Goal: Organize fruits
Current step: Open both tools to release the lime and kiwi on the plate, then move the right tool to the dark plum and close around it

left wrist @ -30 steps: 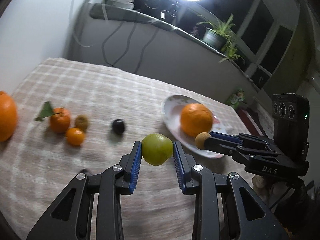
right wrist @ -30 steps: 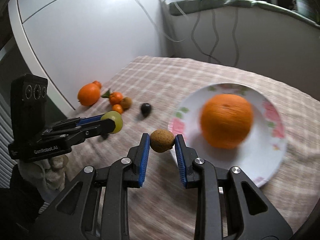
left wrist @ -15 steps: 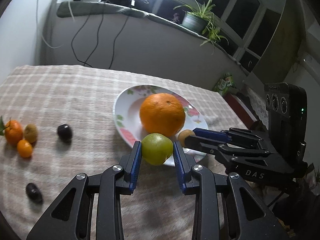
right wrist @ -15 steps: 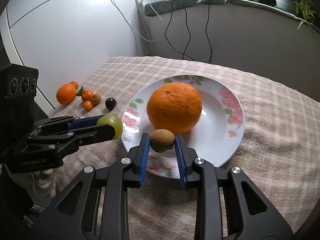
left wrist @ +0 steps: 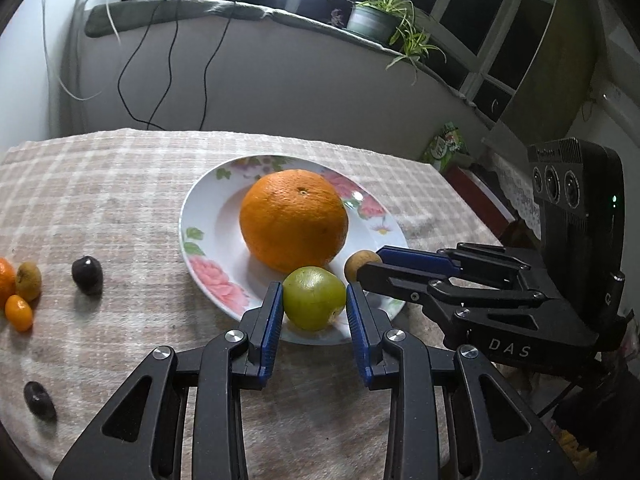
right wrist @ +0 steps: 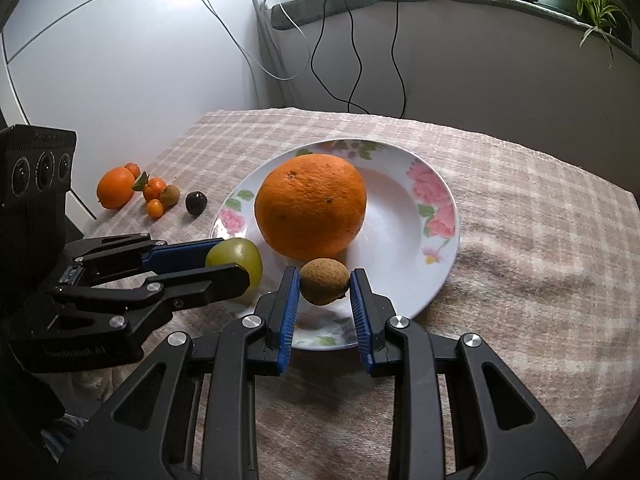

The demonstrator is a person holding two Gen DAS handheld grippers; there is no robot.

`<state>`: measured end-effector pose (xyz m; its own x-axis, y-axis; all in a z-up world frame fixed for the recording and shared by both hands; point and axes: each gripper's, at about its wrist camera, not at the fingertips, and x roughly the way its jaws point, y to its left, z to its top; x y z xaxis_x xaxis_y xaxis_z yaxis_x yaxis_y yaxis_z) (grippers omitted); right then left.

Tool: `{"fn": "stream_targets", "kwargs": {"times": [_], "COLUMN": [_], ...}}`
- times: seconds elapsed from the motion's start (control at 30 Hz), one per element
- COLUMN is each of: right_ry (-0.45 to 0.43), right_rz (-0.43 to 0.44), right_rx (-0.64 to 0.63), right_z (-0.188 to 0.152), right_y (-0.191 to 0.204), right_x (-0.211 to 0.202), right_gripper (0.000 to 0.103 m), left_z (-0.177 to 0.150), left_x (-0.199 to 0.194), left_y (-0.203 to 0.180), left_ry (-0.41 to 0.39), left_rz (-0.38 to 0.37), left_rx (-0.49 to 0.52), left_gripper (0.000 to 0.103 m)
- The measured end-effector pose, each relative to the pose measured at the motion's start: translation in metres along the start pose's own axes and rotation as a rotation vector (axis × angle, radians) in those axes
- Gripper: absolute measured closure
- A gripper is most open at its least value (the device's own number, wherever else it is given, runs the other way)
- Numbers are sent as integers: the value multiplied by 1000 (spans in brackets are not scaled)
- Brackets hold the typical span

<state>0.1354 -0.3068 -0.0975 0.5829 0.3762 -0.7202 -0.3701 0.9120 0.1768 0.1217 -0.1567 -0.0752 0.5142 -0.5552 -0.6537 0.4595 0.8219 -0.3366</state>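
A white flowered plate (left wrist: 208, 216) (right wrist: 436, 272) on the checked cloth holds a large orange (left wrist: 293, 220) (right wrist: 311, 205). My left gripper (left wrist: 314, 300) is shut on a green fruit (left wrist: 314, 298), held over the plate's near rim; it also shows in the right wrist view (right wrist: 236, 258). My right gripper (right wrist: 325, 282) is shut on a small brown fruit (right wrist: 324, 281), held over the plate's near edge just in front of the orange; in the left wrist view the brown fruit (left wrist: 361, 264) shows at the right gripper's tip.
Loose fruit lies left of the plate: two dark plums (left wrist: 87, 274) (left wrist: 38, 399), a brown fruit (left wrist: 28, 280), small oranges (left wrist: 19, 313), and a bigger orange (right wrist: 115, 187) by the table's edge. A wall with cables and a sill with a plant (left wrist: 372, 20) stand behind.
Both grippers have moved further over the plate with their fruit still held. The plate and orange now sit nearer and more central in both views.
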Motion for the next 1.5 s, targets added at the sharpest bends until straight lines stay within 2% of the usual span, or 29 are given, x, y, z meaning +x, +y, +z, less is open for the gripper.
{"fn": "stream_targets", "kwargs": {"times": [0.23, 0.3, 0.33, 0.43, 0.6, 0.67, 1.2, 1.5], "right_ry": [-3, -4, -5, -19, -34, -39, -76, -101], "right_rz": [-4, -6, -9, -21, -31, -38, -50, -19], "right_rx": [8, 7, 7, 9, 12, 12, 24, -36], "right_z": [1, 2, 2, 2, 4, 5, 9, 21], "right_y": [-2, -2, -2, -2, -3, -4, -1, 24], "right_x": [-1, -2, -2, -5, -11, -13, -25, -28], "right_gripper": [76, 76, 74, 50, 44, 37, 23, 21], "left_z": [1, 1, 2, 3, 2, 1, -5, -18], "left_x": [1, 0, 0, -2, -3, -3, -20, -49], "left_y": [-4, -5, -6, -8, -9, -9, -4, 17], "left_ry": [0, -4, -5, -9, -8, -7, -27, -60], "left_rz": [8, 8, 7, 11, 11, 12, 36, 105], "left_rx": [12, 16, 18, 27, 27, 25, 15, -17], "left_gripper": [70, 59, 58, 56, 56, 56, 53, 53]}}
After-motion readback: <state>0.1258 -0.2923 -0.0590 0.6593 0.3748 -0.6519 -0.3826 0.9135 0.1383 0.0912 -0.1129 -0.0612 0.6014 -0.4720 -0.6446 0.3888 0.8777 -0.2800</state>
